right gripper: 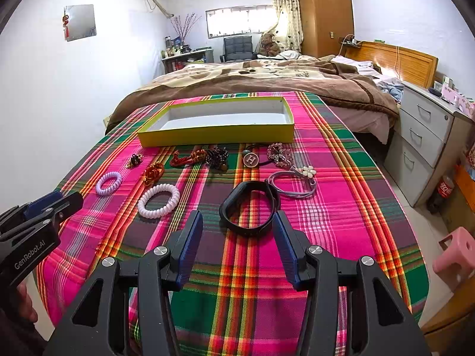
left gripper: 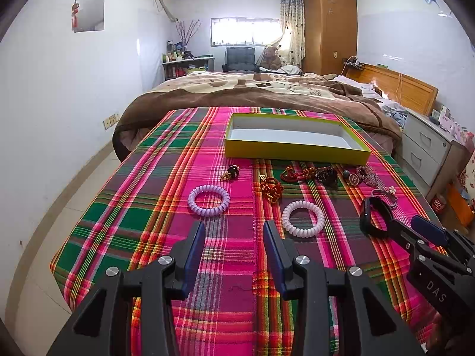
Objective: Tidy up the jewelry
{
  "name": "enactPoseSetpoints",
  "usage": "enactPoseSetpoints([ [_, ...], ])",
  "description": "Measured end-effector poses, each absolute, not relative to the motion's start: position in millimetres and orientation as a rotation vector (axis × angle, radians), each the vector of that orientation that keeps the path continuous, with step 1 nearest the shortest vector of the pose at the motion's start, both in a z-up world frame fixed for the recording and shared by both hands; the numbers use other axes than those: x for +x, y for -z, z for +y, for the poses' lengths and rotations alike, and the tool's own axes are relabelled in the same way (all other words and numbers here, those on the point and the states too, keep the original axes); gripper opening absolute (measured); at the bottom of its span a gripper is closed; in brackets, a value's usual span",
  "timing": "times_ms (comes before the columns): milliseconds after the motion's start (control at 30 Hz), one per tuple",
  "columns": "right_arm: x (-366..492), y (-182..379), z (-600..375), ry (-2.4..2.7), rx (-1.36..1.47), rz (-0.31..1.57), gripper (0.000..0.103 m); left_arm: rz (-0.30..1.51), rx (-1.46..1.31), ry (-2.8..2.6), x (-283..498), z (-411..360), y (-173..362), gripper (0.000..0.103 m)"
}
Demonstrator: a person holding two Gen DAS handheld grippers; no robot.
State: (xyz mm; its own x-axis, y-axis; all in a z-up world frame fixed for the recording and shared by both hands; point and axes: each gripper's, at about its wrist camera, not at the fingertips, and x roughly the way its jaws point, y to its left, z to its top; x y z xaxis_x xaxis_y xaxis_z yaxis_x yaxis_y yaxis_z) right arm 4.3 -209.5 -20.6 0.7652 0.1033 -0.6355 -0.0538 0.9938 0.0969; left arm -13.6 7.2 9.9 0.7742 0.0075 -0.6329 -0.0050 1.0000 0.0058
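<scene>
Woven plaid cloth (right gripper: 341,207); coiled bracelets (right gripper: 158,201); shallow rectangular cardboard box (right gripper: 216,133).

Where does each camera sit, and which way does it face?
Left wrist: on the left gripper, angled down over the plaid cloth toward the yellow box; its open fingers and the right gripper show.
Right wrist: on the right gripper, facing alike, the black band just ahead; the left gripper and a hand show.
Shared: box, cloth, both spiral bracelets, bed.
</scene>
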Motion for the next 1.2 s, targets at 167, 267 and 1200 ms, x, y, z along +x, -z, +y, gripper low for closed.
enactPoseSetpoints([
  [167,3,19,-210,-0.085,0.076,0.694,0.050,0.684,0.004,-0.007,-14,7,-10,0.040],
  [267,4,20,-210,-0.085,0.074,0.698,0.050,0.684,0.005,-0.007,-14,6,-9,0.040],
  [1200,16,25,-228,-0.043,0.086,0.722,0.050,0.742,-0.045,0.054,5,21,7,0.040],
])
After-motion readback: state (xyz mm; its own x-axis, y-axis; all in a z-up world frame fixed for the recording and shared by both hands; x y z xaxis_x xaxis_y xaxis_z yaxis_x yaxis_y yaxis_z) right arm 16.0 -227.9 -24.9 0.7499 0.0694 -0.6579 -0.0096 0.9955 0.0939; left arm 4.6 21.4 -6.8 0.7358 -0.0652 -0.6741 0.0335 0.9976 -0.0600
